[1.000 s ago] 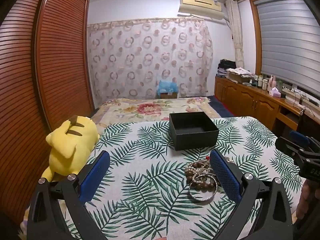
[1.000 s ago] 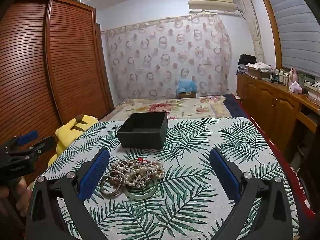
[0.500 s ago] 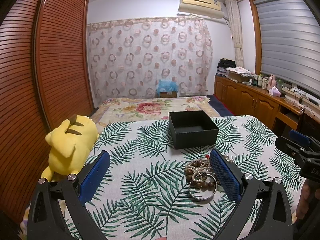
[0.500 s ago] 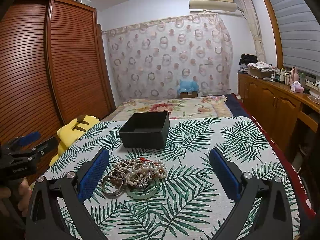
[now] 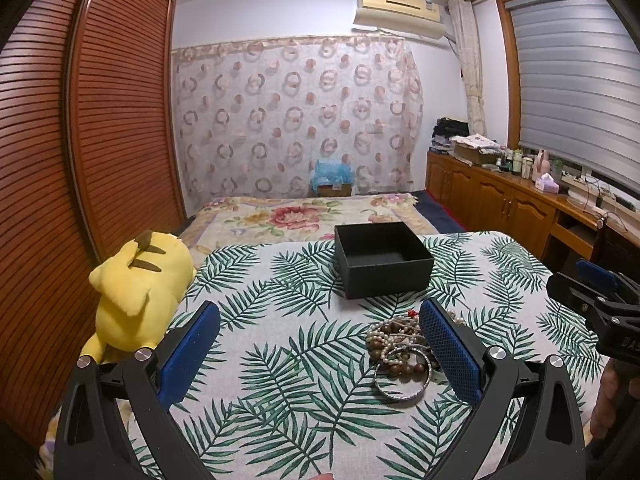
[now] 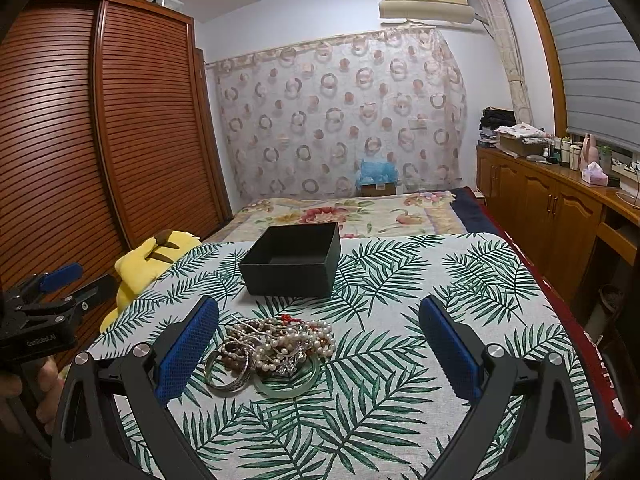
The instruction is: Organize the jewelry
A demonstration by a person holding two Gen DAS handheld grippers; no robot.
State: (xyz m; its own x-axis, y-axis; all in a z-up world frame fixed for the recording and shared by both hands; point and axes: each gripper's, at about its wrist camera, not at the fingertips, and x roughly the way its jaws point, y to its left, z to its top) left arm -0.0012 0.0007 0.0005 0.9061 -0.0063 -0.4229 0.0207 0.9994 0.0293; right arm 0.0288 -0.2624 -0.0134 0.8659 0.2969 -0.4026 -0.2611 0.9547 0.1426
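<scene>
Leaf-print tablecloth [image 6: 420, 280] covering table. On it: open black box [image 6: 294, 266] toward far edge; tangled jewelry pile [image 6: 276, 346] near front, apart from box.

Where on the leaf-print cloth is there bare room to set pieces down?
Bare cloth lies right of the jewelry pile, toward the cabinets, and left of it toward the yellow plush. It is tight between pile and black box.

A tangled heap of jewelry [image 6: 276, 346], pearl strands, brown beads and bangles, is lying just before an open, empty black box [image 6: 294, 266] sitting upright.
</scene>
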